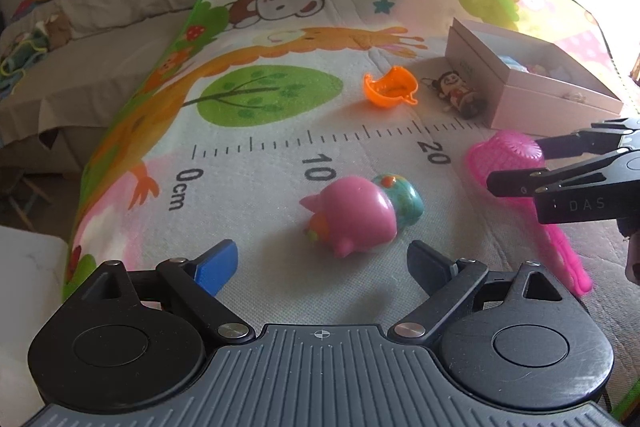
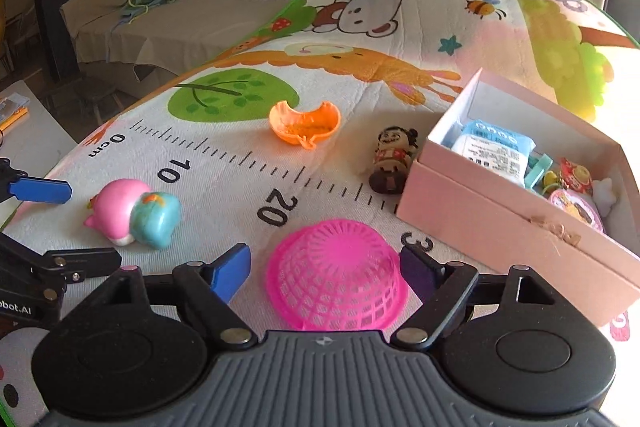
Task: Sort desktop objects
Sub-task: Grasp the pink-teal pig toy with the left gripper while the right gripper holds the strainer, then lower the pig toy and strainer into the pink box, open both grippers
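2 claws spread wide: right claw straddles the pink basket, left claw faces the pink toy.

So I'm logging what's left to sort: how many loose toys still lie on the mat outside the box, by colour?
Pink: 1, the upturned basket
Pink and teal: 1, the squishy toy
Orange: 1, the shell-shaped cup
Brown: 1, the figurine
Total: 4 outside the pink box
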{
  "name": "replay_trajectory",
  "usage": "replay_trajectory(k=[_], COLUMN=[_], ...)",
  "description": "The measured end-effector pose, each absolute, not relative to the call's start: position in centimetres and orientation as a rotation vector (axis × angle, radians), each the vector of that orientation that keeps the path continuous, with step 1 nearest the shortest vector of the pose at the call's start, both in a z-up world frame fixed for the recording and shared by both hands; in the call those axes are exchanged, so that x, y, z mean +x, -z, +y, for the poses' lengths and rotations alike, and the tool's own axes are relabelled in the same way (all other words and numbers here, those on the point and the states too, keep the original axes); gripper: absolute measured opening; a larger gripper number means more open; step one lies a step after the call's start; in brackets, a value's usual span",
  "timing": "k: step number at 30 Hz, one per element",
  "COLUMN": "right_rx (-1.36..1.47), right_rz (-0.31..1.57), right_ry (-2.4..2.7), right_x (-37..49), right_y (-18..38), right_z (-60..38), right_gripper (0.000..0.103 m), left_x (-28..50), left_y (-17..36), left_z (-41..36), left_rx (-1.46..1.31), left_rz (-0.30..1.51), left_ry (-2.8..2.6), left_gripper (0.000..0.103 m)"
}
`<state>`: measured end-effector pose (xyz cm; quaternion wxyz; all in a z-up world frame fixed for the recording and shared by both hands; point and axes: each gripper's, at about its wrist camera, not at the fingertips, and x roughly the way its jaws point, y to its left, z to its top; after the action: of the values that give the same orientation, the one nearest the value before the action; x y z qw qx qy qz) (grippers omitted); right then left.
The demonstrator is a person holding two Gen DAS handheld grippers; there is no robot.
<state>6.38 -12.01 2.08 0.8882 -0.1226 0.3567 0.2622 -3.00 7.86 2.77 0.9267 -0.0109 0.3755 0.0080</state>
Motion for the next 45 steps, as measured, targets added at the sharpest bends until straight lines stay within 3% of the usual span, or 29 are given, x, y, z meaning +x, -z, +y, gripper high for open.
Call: replay_trajectory(k=[11,15,24,32,41,43,45], right_rx=[-0.268,-0.225,-0.195,-0.138,-0.135,-0.121,-0.124], right_rz=[0.625,0.645,0.665,0.459,0.338,0.361,0.377], right_ry=[-0.450,-0.419,-0.380,-0.392,-0.281,-0.286,-0.276], right_x=[1.9,1.4,-0.4,0.1,7.6,9.7,11.7], right_y=[-4.3,-4.6,-5.8,-13.4,-19.5,-19.5,-19.1], right_z=[-18.2,-20.7,-25.3,-27.7,-29.1,-28.8,-28.3], right_gripper=[0.063,0.063,0.063,0.063,0.063,0.063,0.063], left_x=[0.8,1.4,-1.0,0.5,10.1,12.7,14.5], left_y=[-2.4,-2.1,-3.5,-9.0,-11.1,-11.0,-10.7], left_z=[4.1,3.3,0.0,-4.8,-7.5,-8.9,-10.2], left_rx=[-0.047,-0.003,0.067,0.131,0.121,0.089,0.102], left_rz=[0.798,0.809,0.772,0.602,0.550,0.547,0.556], left_ry=[-0.073,-0.092,0.041,0.232,0.337,0.354,0.371], left_gripper=[0.096,0.080,0.073,0.073,0.074,0.078,0.091])
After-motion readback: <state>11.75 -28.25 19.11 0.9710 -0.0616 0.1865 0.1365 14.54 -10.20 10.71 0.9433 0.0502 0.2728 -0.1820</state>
